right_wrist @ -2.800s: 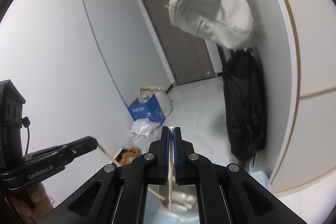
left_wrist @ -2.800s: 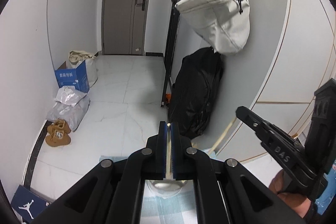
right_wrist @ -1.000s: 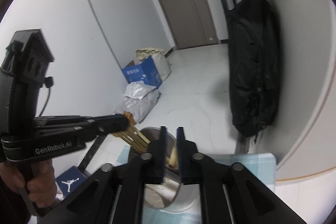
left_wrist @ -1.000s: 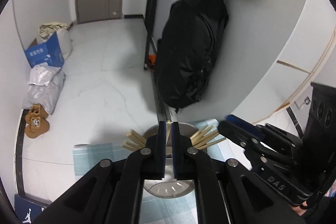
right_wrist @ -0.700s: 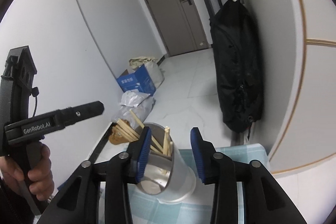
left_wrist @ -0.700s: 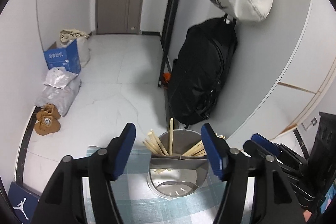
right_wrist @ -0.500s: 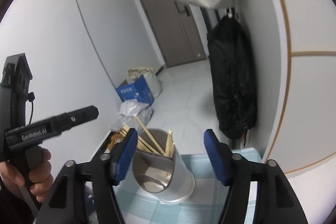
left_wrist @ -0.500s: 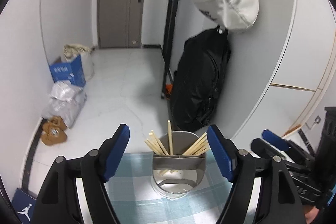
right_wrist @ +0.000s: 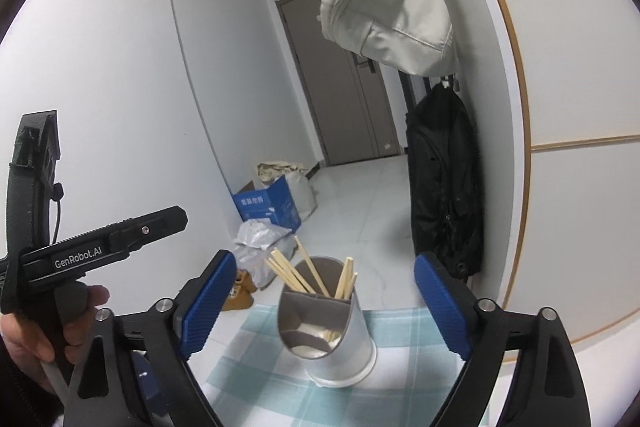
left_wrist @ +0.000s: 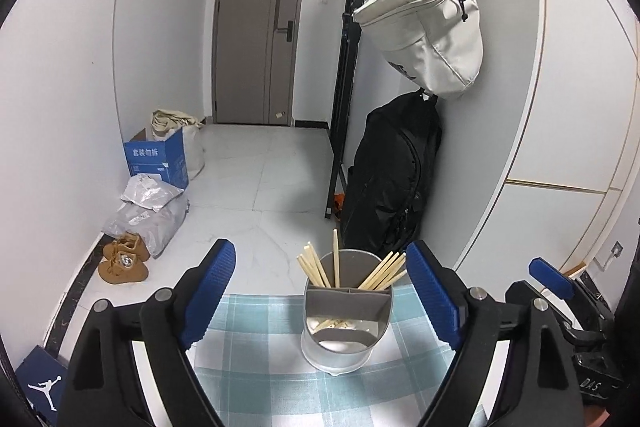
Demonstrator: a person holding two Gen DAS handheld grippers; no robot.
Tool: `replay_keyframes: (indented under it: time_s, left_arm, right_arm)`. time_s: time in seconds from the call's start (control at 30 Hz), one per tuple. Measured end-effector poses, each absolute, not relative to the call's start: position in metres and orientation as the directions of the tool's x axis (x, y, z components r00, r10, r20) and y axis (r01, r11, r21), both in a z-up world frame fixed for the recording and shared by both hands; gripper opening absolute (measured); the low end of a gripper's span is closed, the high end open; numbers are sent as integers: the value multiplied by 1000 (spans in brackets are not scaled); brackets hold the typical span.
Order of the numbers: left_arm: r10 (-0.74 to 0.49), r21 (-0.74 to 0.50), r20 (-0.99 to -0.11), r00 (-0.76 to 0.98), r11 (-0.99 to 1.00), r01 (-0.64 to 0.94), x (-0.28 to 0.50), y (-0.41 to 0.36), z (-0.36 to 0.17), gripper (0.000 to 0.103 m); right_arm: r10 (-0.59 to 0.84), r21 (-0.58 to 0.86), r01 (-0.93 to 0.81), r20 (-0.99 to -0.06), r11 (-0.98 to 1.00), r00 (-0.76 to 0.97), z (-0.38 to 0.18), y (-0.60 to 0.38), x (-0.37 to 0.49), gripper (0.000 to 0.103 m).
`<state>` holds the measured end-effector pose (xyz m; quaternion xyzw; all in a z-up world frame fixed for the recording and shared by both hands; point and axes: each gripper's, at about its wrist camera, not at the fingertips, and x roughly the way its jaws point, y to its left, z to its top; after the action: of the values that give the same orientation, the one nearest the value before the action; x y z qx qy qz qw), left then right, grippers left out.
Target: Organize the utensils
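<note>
Utensil holder [left_wrist: 347, 323]: grey metal cylinder with inner dividers, standing upright on the checked tablecloth [left_wrist: 256, 355], toward the far edge of the table and roughly midway along it.

Chopsticks [left_wrist: 316, 269]: pale wooden sticks, all in the rear compartments. One fan leans left, one stick [left_wrist: 335, 259] stands nearly upright, another fan [left_wrist: 382, 271] leans right. The front compartment appears to hold only pale pieces at its bottom; what they are cannot be told.

Left gripper [left_wrist: 318, 291]: blue-padded jaws spread wide, empty, with the holder in the gap between them but not touching either pad. In the right wrist view its black body [right_wrist: 100, 247] sits to the left, clear of the holder.

Right gripper [right_wrist: 320, 301]: jaws likewise spread wide and holding nothing, framing the holder without contact. Its blue fingertip [left_wrist: 552, 277] shows at the right of the left wrist view, near the table's far right edge.

Step in hand, as judged: release and withdrawal after depositing sticks. To do it well:
- Keep both sets of jaws fully apart while backing off, so no pad snags a leaning stick.
- Lift up and back, not sideways; the fans overhang the rim on both sides.
- Avoid nudging the holder, which stands near the cloth's far edge.

Surroundings: hallway floor beyond, blue box [left_wrist: 157, 159], black bag [left_wrist: 390, 179], grey door [left_wrist: 256, 31].
</note>
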<state>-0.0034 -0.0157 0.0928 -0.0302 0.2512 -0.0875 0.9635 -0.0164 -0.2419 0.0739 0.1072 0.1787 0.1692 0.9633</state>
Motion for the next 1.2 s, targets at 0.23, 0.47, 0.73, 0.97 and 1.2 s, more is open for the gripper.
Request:
replay_keyframes:
  time_s: [0.23,0.47,0.73,0.97,1.2]
  left_arm:
    - [-143,-68,-443,885,990,126,-24,-12,77,89]
    - [-101,-59,-394,913,995,85,-42,-7,58,93]
    - [-74,-45,-356,932,997,62,-52,-9,31,93]
    - [-54,-30,-345,937,998,47,-52,-12,9,93]
    - [-53,-45,-375,926,998,39,-46,-7,4,93]
  right_arm:
    - [364,232,-308,-262,923,894,61,-238,-42,103]
    - [356,186,-318,-229,930,906,40,-233,-61,103]
    - [327,138,-303,-206,943,922,17,-226,-78,103]
    - [313,133,-290,-206,948,927,5,-227,-77,103]
    - [304,98,-289,-231,952,924,-8,-222,-74,103]
